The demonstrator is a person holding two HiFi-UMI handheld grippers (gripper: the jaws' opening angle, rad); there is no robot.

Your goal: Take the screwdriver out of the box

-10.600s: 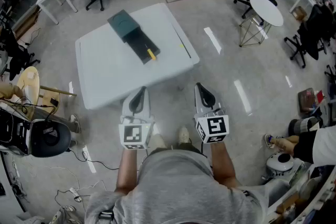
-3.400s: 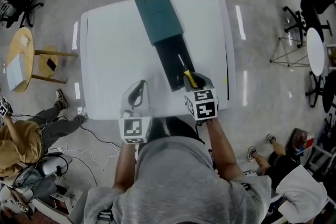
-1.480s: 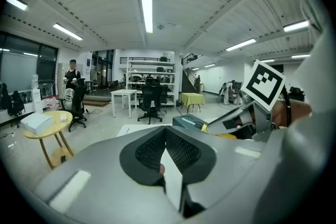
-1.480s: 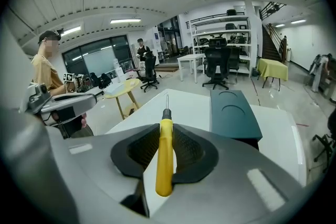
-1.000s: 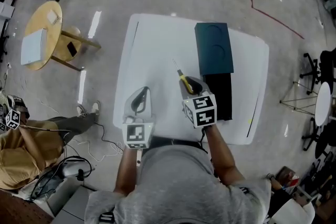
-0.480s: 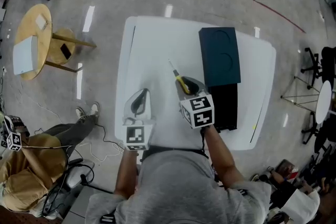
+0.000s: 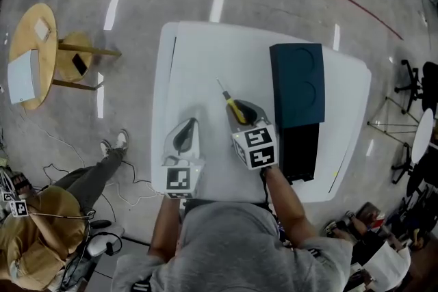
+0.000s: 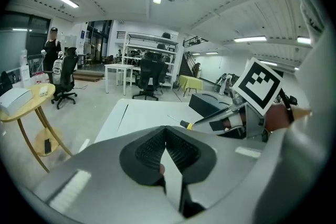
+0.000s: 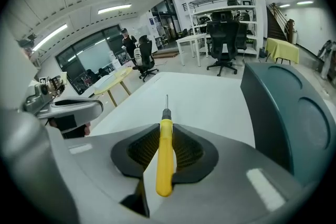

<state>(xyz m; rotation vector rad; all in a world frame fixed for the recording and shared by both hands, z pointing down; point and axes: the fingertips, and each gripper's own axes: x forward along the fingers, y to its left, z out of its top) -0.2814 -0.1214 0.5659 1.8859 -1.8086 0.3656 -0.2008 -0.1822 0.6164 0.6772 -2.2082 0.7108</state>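
Overhead look at one white desk (image 7: 198,65) in a large workshop. On it, one box (image 7: 298,82): a dark teal sleeve at the far end, a black tray (image 7: 301,150) drawn out toward the near edge. One screwdriver (image 7: 235,109). Two hand-held grippers, each with a marker cube, over the near half of the desk.

Screwdriver: slim yellow handle, short black collar, thin bare metal shaft. Out of the box, over open desk top just left of the box and apart from it, with the tip aimed far and slightly left. Impossible to tell whether touching the desk.

Right gripper (image 7: 243,114): jaws closed partway, clamped on the yellow handle, with ribbed black pads pressing it from both sides. Butt end poking out behind the pads, collar and shaft reaching out in front.

Left gripper (image 7: 185,133): just left of the right one, over bare desk. Jaws brought together at the tips, nothing between them, nothing held.

Off the desk at the far left, one round wooden side table (image 7: 31,44) on the grey floor.
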